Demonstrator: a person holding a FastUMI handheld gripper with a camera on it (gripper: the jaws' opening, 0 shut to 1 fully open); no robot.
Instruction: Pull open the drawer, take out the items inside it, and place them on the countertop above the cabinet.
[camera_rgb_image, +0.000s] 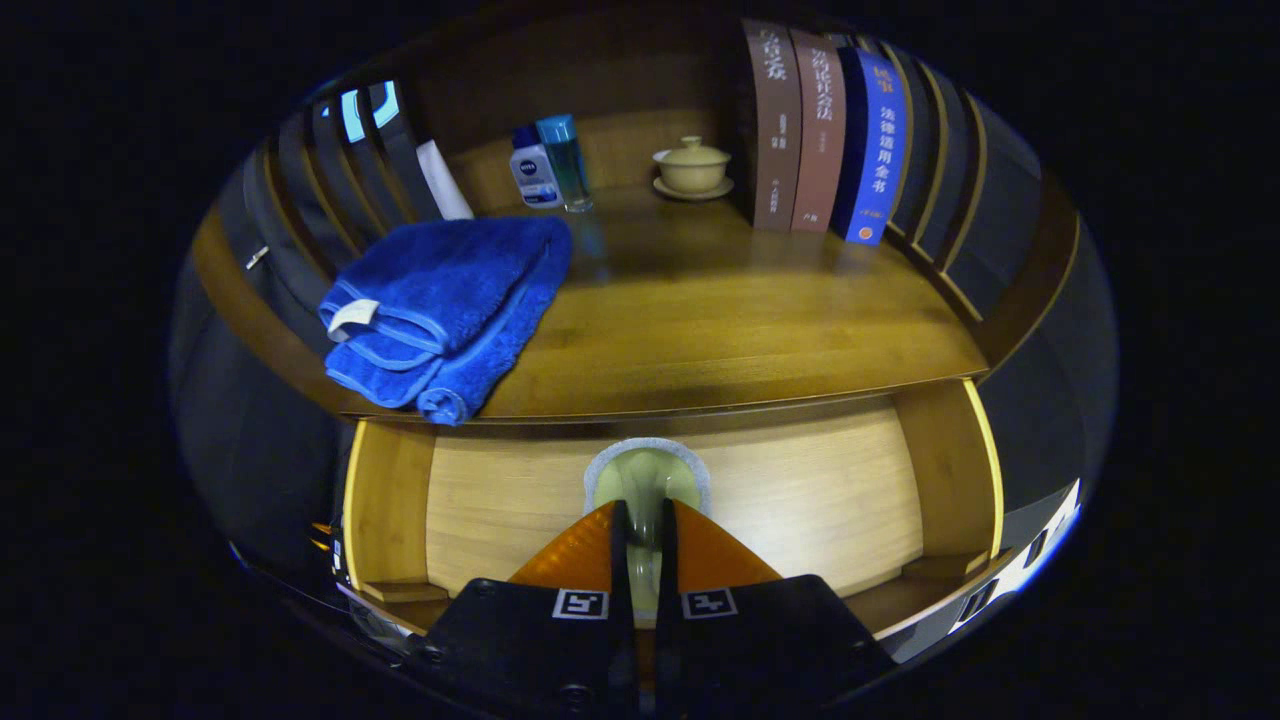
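Drawer (480, 500) open below countertop (700, 330); gripper (641, 535) fingers closed narrow on pale green bowl-like item (645, 478), held over drawer floor. Looks rigid, smooth, probably slippery and breakable; rim pinch is thin purchase, best kept firm, level

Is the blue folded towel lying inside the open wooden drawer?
No, the blue folded towel lies on the wooden countertop, above the open wooden drawer.

Dim booth, drawer (800, 490) floor brightest, countertop (720, 320) shadowed, fisheye edges bent.
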